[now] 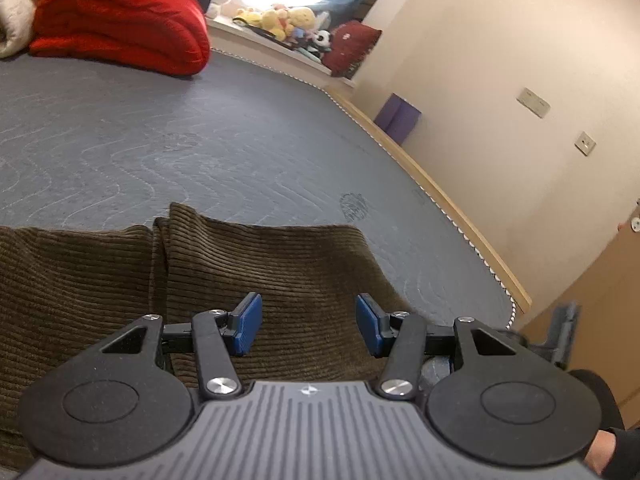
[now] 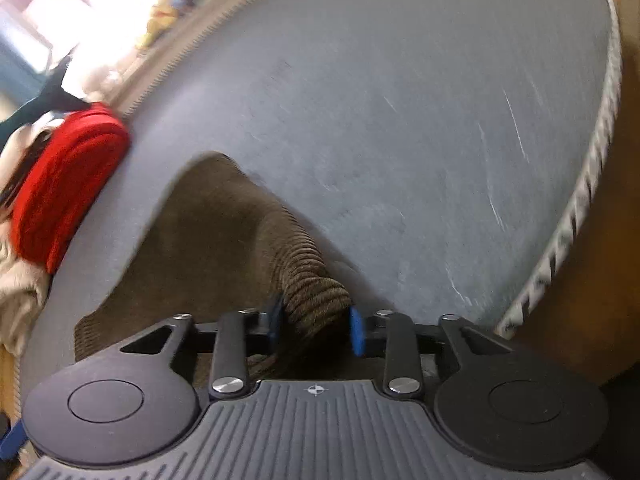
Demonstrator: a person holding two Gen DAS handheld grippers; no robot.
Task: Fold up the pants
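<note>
Brown corduroy pants (image 1: 280, 256) lie on a grey quilted mattress (image 1: 160, 140), with one layer overlapping another along a crease left of centre. My left gripper (image 1: 309, 326) hovers just over the right part of the cloth, jaws open, nothing between its blue pads (image 1: 250, 324). In the blurred right wrist view the pants (image 2: 208, 240) stretch away toward the left, and a bunched ridge of the corduroy rises between the jaws of my right gripper (image 2: 316, 324). Both its blue pads (image 2: 357, 334) press against that ridge.
A folded red blanket (image 1: 120, 20) and a cream throw (image 1: 16, 4) sit at the far left of the bed. Plush toys (image 1: 280, 20) and a dark red cushion (image 1: 352, 48) line the window ledge. The bed's wooden edge (image 1: 440, 192) runs along the right, near the wall. A person's dark sleeve (image 1: 608, 448) shows lower right.
</note>
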